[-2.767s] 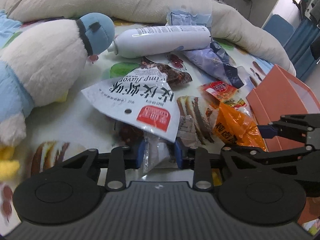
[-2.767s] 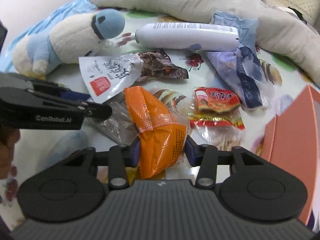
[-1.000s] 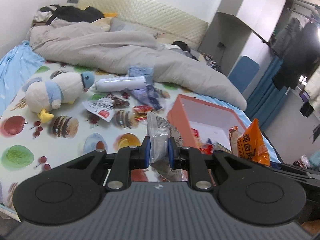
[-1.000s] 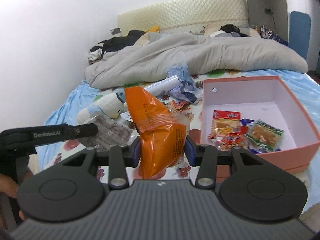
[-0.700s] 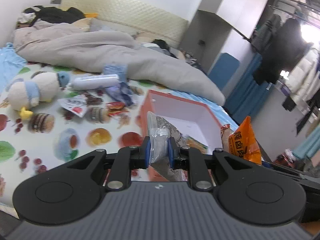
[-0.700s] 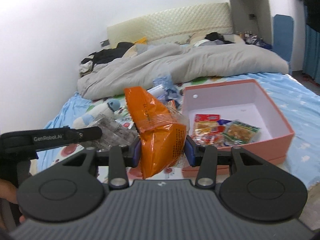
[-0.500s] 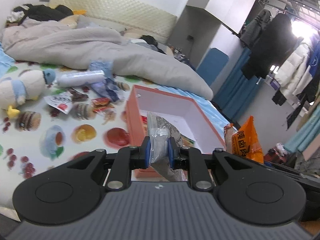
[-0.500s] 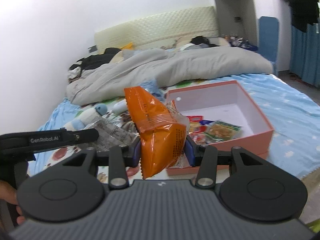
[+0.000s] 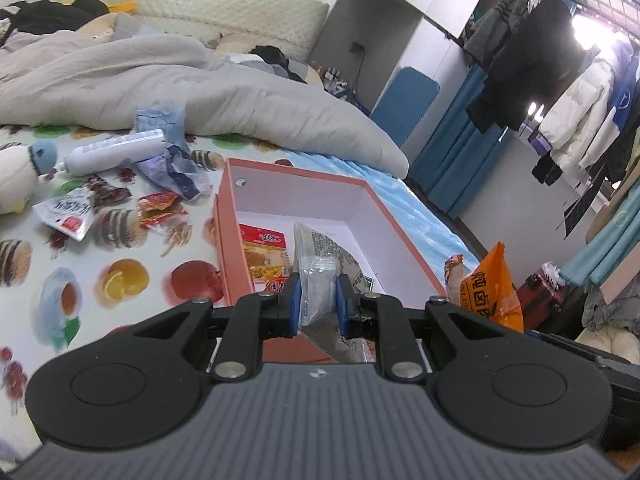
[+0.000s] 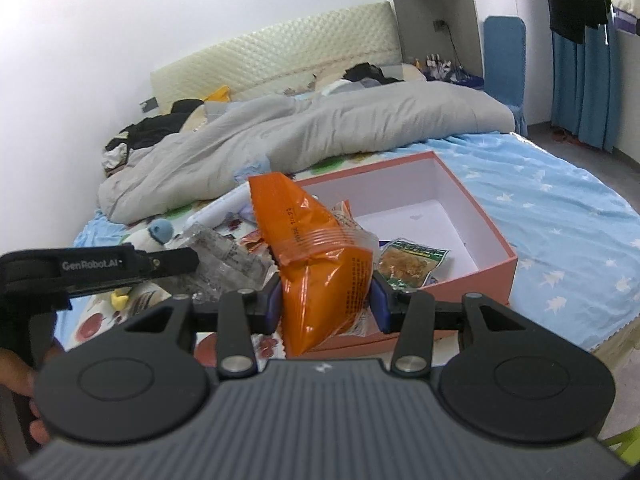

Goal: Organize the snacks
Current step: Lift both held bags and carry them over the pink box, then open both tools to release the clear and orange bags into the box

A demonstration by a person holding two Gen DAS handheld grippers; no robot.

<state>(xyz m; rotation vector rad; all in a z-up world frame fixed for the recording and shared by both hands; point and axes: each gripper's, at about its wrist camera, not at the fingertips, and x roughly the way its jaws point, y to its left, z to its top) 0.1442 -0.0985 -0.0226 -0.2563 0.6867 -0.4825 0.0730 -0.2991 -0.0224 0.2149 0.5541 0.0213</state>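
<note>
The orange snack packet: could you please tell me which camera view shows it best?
The right wrist view: the orange packet fills the centre, clamped in the right gripper. The left wrist view shows only its upper part at the right edge, behind the gripper body.

Both grippers: black plastic, ribbed grey housing lower frame, round discs either side, silver screws on link arms, blue pads on fingers (image 9: 293,305). Left gripper (image 10: 192,260) side reads "GenRobot.AI" in white.
</note>
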